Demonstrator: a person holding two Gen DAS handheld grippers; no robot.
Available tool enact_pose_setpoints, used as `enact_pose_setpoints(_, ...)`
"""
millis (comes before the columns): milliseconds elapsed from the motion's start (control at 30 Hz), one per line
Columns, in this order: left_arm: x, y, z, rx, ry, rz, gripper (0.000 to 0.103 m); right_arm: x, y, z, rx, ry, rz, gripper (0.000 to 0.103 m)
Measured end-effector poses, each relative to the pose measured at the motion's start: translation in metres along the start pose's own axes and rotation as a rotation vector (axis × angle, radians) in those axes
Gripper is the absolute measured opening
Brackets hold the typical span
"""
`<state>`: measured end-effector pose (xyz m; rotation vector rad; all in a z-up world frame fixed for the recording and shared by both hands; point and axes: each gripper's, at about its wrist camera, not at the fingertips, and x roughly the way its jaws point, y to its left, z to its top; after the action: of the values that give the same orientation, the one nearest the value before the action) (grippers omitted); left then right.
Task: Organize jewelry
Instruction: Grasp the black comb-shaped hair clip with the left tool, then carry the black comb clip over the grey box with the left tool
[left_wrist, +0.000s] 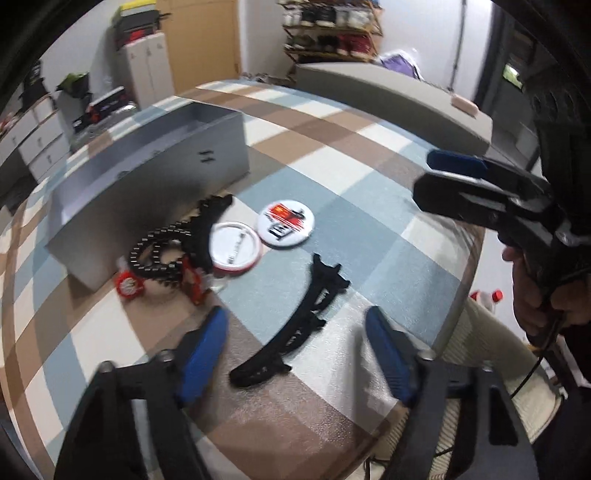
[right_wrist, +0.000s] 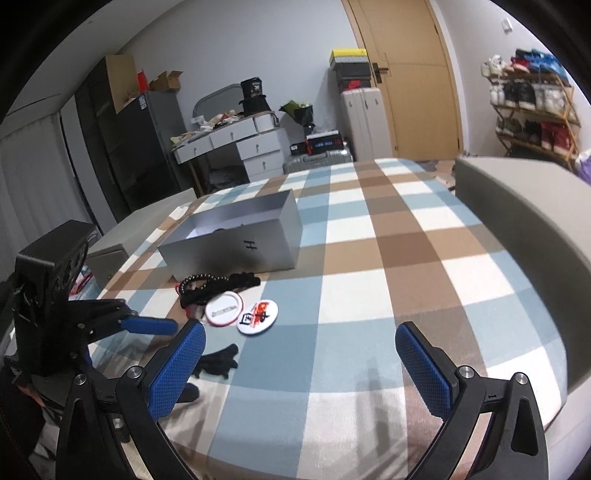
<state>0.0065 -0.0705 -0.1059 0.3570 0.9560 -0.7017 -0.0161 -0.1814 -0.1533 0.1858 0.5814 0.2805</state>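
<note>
**Left gripper poised over a black hair clip**

From the left wrist view we see the left gripper (left_wrist: 295, 350) with its 2 blue pads apart and nothing pressed between them; the long black hair clip (left_wrist: 291, 332) lies on the checked cloth (left_wrist: 369, 229) between and just beyond the pads, untouched as far as we can tell. Motion blur softens the clip's teeth.

Farther off lie 2 round badges: the white badge with a red rim (left_wrist: 235, 251) and, just right of it, the badge with a red and black print (left_wrist: 284, 223), whose lettering we cannot read. Left of them a heap of black beads (left_wrist: 159, 254) tangles with another dark clip and small red pieces; we cannot separate these items. Beyond stands the open silver box (left_wrist: 147, 173); its inside is mostly hidden by the near wall.

The right gripper (right_wrist: 299, 354) hovers with its jaws wide and empty over the cloth's near edge. In the right wrist view its left pad hides part of the black clip.
</note>
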Motion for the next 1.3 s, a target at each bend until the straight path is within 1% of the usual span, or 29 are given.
enact_pose_setpoints(33, 0.002, -0.001, 0.0, 0.011, 0.013, -0.007, 0.059, -0.001, 0.0, 0.0, 0.002, 0.001, 0.002, 0.103)
enact_pose_setpoints(100, 0.002, -0.002, 0.0, 0.041, 0.012, -0.004, 0.057, -0.002, -0.001, 0.0, 0.006, -0.003, 0.007, 0.103)
enact_pose_setpoints(133, 0.002, -0.002, 0.001, 0.048, 0.013, -0.014, 0.054, -0.004, -0.002, -0.001, 0.008, -0.007, 0.01, 0.103)
enact_pose_setpoints(200, 0.001, 0.0, 0.001, 0.052, 0.012, -0.019, 0.037, -0.005, -0.002, -0.001, 0.011, -0.01, 0.014, 0.103)
enact_pose_setpoints(233, 0.0, 0.002, 0.002, 0.049, 0.011, -0.019, 0.021, -0.006, -0.003, -0.001, 0.014, -0.011, 0.017, 0.103)
enact_pose_setpoints(267, 0.0, 0.004, 0.003, 0.042, 0.014, -0.023, 0.018, -0.006, -0.003, -0.001, 0.017, -0.011, 0.019, 0.103)
enact_pose_setpoints(400, -0.001, 0.009, 0.002, 0.02, 0.009, -0.046, 0.015, -0.005, 0.0, -0.001, 0.03, -0.011, 0.04, 0.103)
enact_pose_setpoints(500, -0.003, 0.011, -0.003, -0.003, -0.006, -0.041, 0.014, -0.004, 0.005, 0.001, 0.017, -0.011, 0.048, 0.103)
enact_pose_setpoints(567, -0.008, 0.014, -0.007, -0.026, -0.021, -0.022, 0.014, -0.002, 0.009, 0.003, 0.01, -0.009, 0.056, 0.103)
enact_pose_setpoints(700, -0.024, 0.025, -0.018, -0.098, -0.065, -0.012, 0.014, 0.006, 0.018, 0.012, 0.017, 0.003, 0.098, 0.103)
enact_pose_setpoints(733, -0.029, 0.028, -0.021, -0.116, -0.08, 0.003, 0.014, 0.008, 0.02, 0.014, 0.024, 0.005, 0.121, 0.103)
enact_pose_setpoints(867, -0.048, 0.046, -0.037, -0.214, -0.175, 0.107, 0.014, 0.024, 0.033, 0.024, 0.028, 0.038, 0.21, 0.103)
enact_pose_setpoints(967, -0.057, 0.059, -0.047, -0.295, -0.223, 0.125, 0.014, 0.039, 0.044, 0.031, 0.037, 0.068, 0.243, 0.102)
enact_pose_setpoints(1067, -0.064, 0.066, -0.054, -0.336, -0.249, 0.13, 0.014, 0.055, 0.052, 0.036, 0.047, 0.109, 0.279, 0.097)
enact_pose_setpoints(1100, -0.065, 0.067, -0.054, -0.342, -0.252, 0.129, 0.014, 0.059, 0.054, 0.037, 0.046, 0.122, 0.281, 0.09)
enact_pose_setpoints(1133, -0.066, 0.068, -0.056, -0.345, -0.255, 0.133, 0.014, 0.065, 0.058, 0.038, 0.041, 0.142, 0.285, 0.086)
enact_pose_setpoints(1200, -0.065, 0.068, -0.055, -0.351, -0.259, 0.14, 0.014, 0.074, 0.062, 0.039, 0.032, 0.164, 0.286, 0.085)
enact_pose_setpoints(1267, -0.065, 0.075, -0.057, -0.379, -0.269, 0.156, 0.014, 0.084, 0.065, 0.039, 0.032, 0.187, 0.276, 0.085)
enact_pose_setpoints(1300, -0.066, 0.077, -0.06, -0.39, -0.269, 0.148, 0.014, 0.087, 0.064, 0.039, 0.037, 0.191, 0.276, 0.083)
